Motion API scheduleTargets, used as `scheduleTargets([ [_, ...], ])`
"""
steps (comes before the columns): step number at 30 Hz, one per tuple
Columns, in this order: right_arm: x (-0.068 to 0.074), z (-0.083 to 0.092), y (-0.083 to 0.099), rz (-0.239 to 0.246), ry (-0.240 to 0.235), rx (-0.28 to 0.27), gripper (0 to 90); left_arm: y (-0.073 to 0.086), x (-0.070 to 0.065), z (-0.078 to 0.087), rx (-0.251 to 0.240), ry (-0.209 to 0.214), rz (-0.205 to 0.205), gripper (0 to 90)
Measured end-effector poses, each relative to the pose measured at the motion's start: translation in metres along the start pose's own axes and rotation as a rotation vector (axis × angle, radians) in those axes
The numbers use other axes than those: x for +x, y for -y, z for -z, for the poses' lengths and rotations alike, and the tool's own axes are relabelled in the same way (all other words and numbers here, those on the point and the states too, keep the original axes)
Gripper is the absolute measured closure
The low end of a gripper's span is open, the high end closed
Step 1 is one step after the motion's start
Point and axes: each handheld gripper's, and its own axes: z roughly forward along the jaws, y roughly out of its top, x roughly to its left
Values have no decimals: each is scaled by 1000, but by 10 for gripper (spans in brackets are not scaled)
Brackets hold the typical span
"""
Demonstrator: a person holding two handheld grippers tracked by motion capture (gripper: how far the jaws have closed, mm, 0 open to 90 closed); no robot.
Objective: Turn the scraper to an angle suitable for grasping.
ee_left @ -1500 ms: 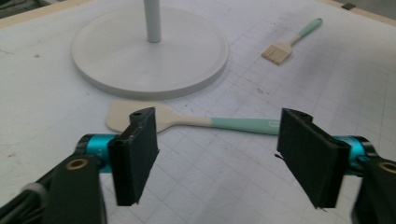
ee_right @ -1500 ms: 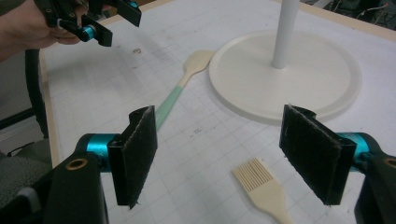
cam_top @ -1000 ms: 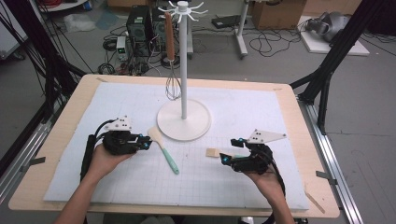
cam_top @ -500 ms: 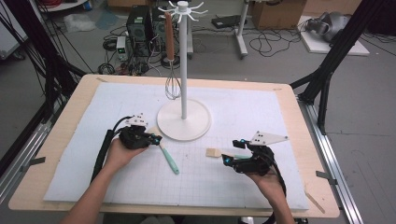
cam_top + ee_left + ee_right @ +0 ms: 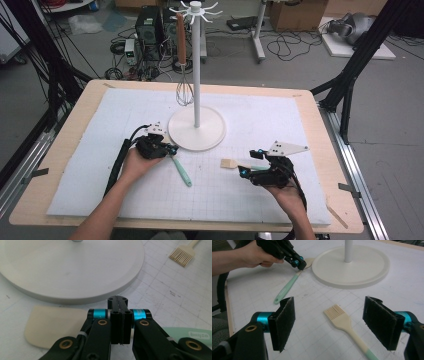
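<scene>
spatula (image 5: 180, 167) – blade cream (image 5: 53, 326), handle mint (image 5: 285, 288)

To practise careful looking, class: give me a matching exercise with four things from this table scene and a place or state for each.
Things:
1. whisk
2. spatula
3. brush
4. left tongs

Places or states:
A. lying between open tongs
B. shut
C. hanging from the stand
D. on the mat, its head beside the stand's base

Pairs: 1-C, 2-D, 3-A, 4-B
</scene>
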Motion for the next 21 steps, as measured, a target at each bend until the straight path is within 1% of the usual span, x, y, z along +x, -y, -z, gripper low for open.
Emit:
scheduleTargets([
  [3, 0, 0, 0, -1, 1, 0, 249, 1, 2, -1, 6, -12, 2, 893],
  [5, 0, 0, 0, 0, 2, 2, 248, 2, 3, -2, 14, -17, 11, 893],
  [7, 0, -1, 0, 4, 1, 0, 248, 2, 4, -3, 26, -15, 6, 894],
  [9, 0, -1, 0, 3, -1, 3, 247, 2, 4, -5, 22, -15, 9, 894],
  [10, 0, -2, 0, 4, -2, 1, 247, 2, 4, -5, 28, -17, 1, 894],
  [14, 1, -3, 1, 7, -4, 6, 245, 2, 2, -6, 25, -24, -6, 894],
  [15, 1, -4, 1, 9, -5, 7, 245, 2, 2, -5, 27, -25, -5, 895],
  [17, 1, -4, 1, 8, -7, 13, 245, 2, 2, -5, 32, -29, -18, 895],
  [21, 1, -5, 2, 10, -10, 16, 244, 2, 0, -4, 44, -33, -24, 895],
])
